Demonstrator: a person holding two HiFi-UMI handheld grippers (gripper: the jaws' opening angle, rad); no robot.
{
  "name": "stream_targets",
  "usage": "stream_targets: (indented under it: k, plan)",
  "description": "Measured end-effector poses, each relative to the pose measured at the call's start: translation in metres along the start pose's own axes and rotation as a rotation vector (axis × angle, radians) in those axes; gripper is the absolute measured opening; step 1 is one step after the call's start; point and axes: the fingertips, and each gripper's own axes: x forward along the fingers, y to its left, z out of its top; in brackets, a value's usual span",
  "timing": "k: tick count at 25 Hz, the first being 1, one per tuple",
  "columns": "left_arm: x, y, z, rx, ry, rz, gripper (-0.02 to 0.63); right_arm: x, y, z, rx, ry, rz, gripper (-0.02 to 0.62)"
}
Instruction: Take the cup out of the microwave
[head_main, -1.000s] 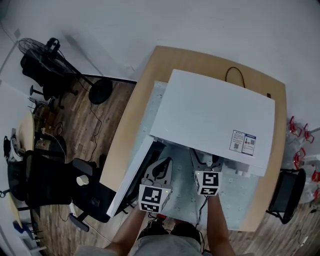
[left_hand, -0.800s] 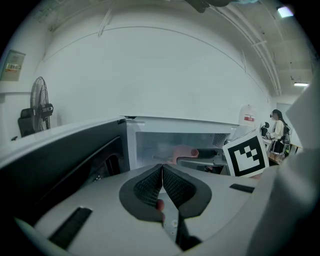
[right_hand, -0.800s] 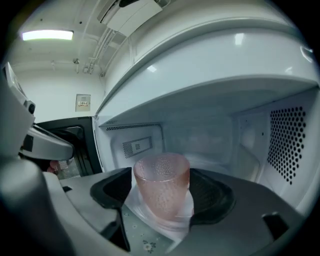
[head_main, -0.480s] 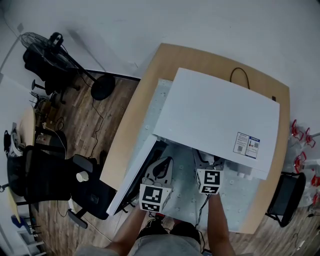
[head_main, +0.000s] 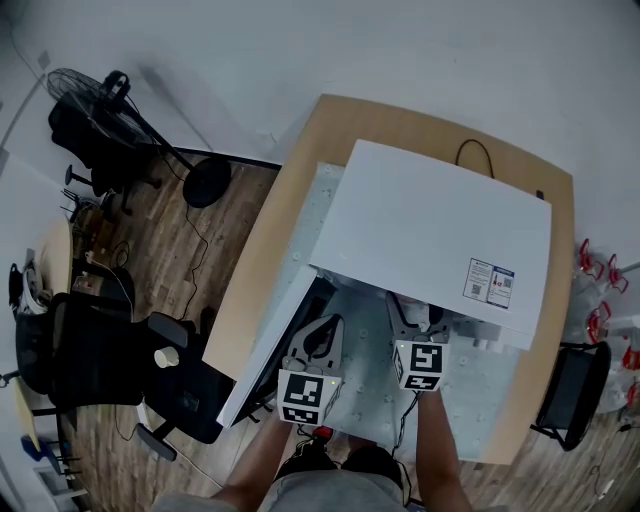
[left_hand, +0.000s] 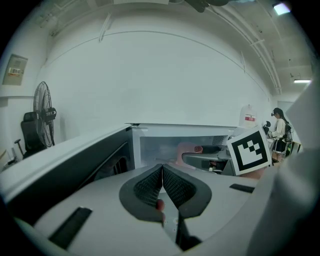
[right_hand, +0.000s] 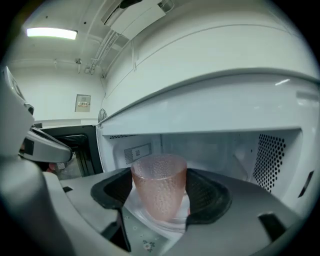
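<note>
Hardly anything is shifting over the last second: the right gripper (head_main: 416, 322) is staying at the microwave (head_main: 430, 235) mouth, at 6 o'clock of its white top, pads pressing both sides of the cup (right_hand: 159, 187), so drawing it out is probably next. The left gripper (left_hand: 162, 182) is waiting closed and empty beside the open door (head_main: 268, 345), at 7 o'clock. The cup is standing upright on the glass plate (right_hand: 150, 220) inside, looking pink, translucent and dimpled.
</note>
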Motion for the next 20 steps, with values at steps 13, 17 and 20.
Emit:
stream_targets:
  k: [13,17,20]
  plan:
    - [-0.033,-0.016,0.008,0.033,-0.051,-0.034,0.025,-0.048,0.010,0.011,0.014,-0.031,-0.045,0.344]
    - [-0.044,-0.022,0.008,0.045,-0.063,-0.053,0.025,-0.065,0.013,0.012,0.015,-0.039,-0.066,0.344]
    - [-0.052,-0.027,0.008,0.054,-0.070,-0.070,0.024,-0.078,0.017,0.012,0.013,-0.045,-0.080,0.344]
